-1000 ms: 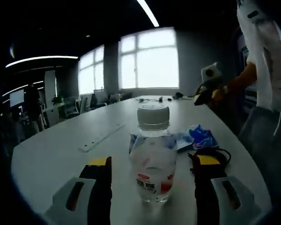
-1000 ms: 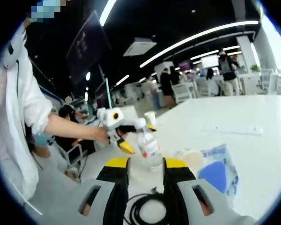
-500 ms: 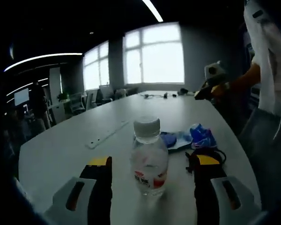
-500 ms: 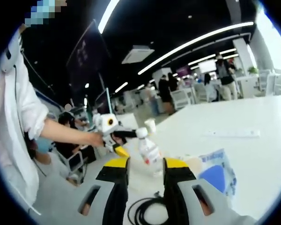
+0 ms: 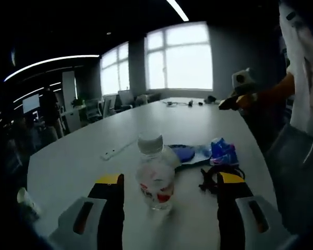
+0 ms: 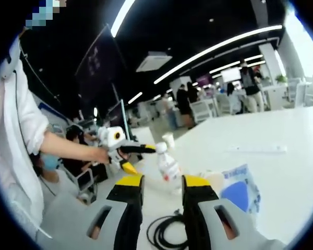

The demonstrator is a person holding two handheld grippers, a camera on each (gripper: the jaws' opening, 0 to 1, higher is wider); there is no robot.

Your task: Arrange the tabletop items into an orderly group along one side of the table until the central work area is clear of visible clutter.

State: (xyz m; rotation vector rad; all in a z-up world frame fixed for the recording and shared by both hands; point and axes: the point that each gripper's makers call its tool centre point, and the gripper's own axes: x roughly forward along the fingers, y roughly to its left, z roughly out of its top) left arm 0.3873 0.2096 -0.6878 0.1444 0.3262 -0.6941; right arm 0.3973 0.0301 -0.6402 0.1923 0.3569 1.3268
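Note:
A clear water bottle (image 5: 155,177) with a white cap and red label stands upright on the white table (image 5: 83,161), free, just ahead of my left gripper (image 5: 170,178), whose jaws stand wide open. From the right gripper view the bottle (image 6: 168,165) stands just beyond the left gripper (image 6: 134,156), which is held out in a hand. My right gripper (image 6: 163,181) has its jaws close together with nothing between them and hovers over a black cable (image 6: 164,234). A blue-and-white packet (image 6: 240,187) lies to its right. The right gripper (image 5: 235,96) hangs above the table's far right edge.
Behind the bottle lie the blue packet (image 5: 224,151), a flat blue-white pouch (image 5: 190,153) and the coiled cable (image 5: 219,174). A white strip (image 5: 117,151) lies further left. A paper cup (image 6: 168,139) stands near the table's edge. People and chairs fill the background.
My left gripper has drawn back from the bottle with its jaws open; the bottle stays standing and looks smaller. The right gripper has barely moved.

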